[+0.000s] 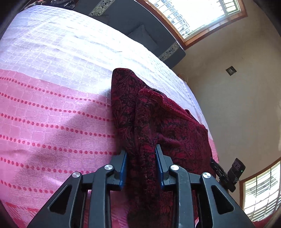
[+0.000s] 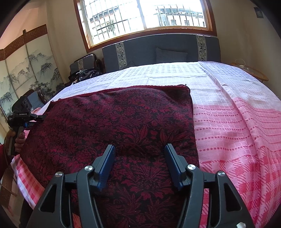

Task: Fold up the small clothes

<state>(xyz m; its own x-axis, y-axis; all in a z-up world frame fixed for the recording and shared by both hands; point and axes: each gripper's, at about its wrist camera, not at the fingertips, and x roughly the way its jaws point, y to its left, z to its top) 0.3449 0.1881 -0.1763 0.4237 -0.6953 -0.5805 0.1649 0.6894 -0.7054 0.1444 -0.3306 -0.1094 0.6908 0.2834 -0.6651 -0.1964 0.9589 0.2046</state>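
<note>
A dark red floral-patterned garment [image 2: 112, 122] lies spread on the pink and white checked bedspread [image 2: 233, 122]. In the left wrist view my left gripper [image 1: 141, 151] is shut on a bunched edge of the garment [image 1: 140, 114], which rises in a fold between the blue pads. In the right wrist view my right gripper [image 2: 139, 149] is open, its fingers wide apart just above the garment's near part. The left gripper also shows in the right wrist view [image 2: 37, 117] at the garment's left edge, held by a hand.
The bedspread [image 1: 52, 87] stretches away to a dark blue headboard [image 2: 158, 47] with a cushion. A window [image 2: 145, 14] is behind it. A folding screen [image 2: 26, 66] and a chair stand left; a small round table [image 2: 251, 71] stands right.
</note>
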